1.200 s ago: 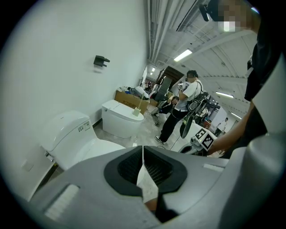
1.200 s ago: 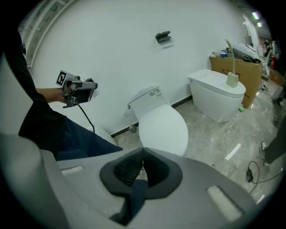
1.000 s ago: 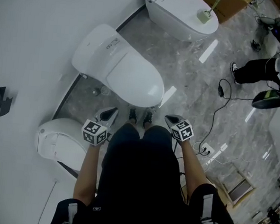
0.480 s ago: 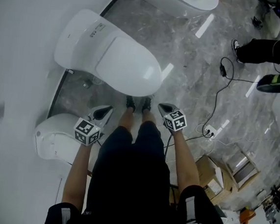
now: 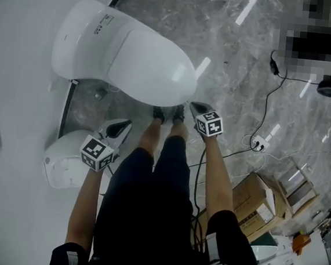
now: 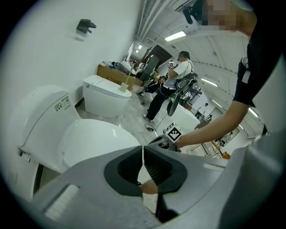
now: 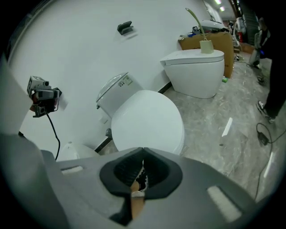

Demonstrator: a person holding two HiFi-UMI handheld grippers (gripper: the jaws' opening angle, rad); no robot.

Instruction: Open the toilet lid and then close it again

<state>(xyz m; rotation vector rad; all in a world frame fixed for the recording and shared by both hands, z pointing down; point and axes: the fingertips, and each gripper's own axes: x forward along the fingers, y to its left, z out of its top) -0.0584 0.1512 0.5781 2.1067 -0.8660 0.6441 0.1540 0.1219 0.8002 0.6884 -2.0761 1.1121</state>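
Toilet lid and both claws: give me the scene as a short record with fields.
toilet lid: down, closed
left claw: shut, empty, short of the lid
right claw: shut, empty, near the lid's front edge, no contact visible
person: stands facing the lid's front end, shoes at its edge
second toilet: on the person's left, beside the left claw

1. The toilet lid is gleaming smooth, glossy white.
2. The marbled grey floor is shining like polished stone.
3. The left gripper is showing matt grey plastic with ribbed dark pads.
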